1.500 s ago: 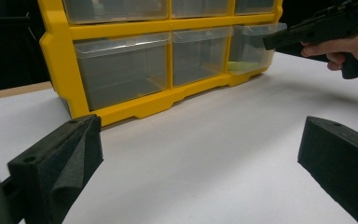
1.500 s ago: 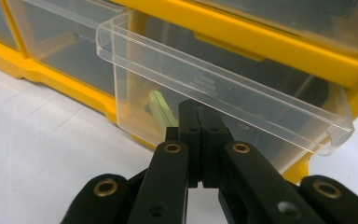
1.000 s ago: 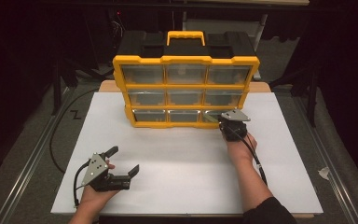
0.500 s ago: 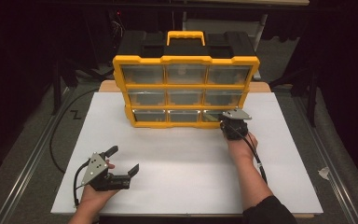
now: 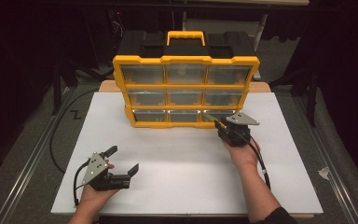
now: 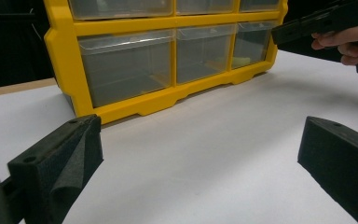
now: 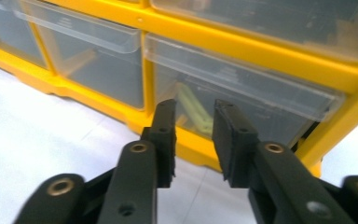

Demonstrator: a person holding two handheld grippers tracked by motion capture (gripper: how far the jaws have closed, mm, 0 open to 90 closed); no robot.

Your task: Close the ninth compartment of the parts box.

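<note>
Drawers first: a yellow organiser (image 5: 185, 91) with nine clear drawers in three rows stands upright at the far middle of the desk (image 5: 177, 154), which is covered in white, its black case and yellow handle (image 5: 185, 36) behind. I have the right gripper (image 5: 220, 125) at the bottom-right drawer (image 5: 216, 115), tips just at its front face. In the right gripper view the jaws stand slightly apart with a narrow gap between them, nothing pinched, pointing at the clear front (image 7: 242, 93) of that drawer. A pale yellow-green piece (image 7: 193, 109) lies inside it, seen through the plastic; I cannot tell what it is. Whether the tips touch the drawer lip I cannot tell.

Left gripper (image 5: 121, 161) rests low at the near left of the desk, well apart from the organiser, held in my left hand (image 5: 93, 196). Its jaws are spread wide, empty; the left gripper view shows both black pads with bare white surface between them and the bottom row of drawers beyond. My right hand (image 6: 345, 42) shows at the upper right of that view. A black cable (image 5: 261, 163) trails from the right gripper along the forearm.
</note>
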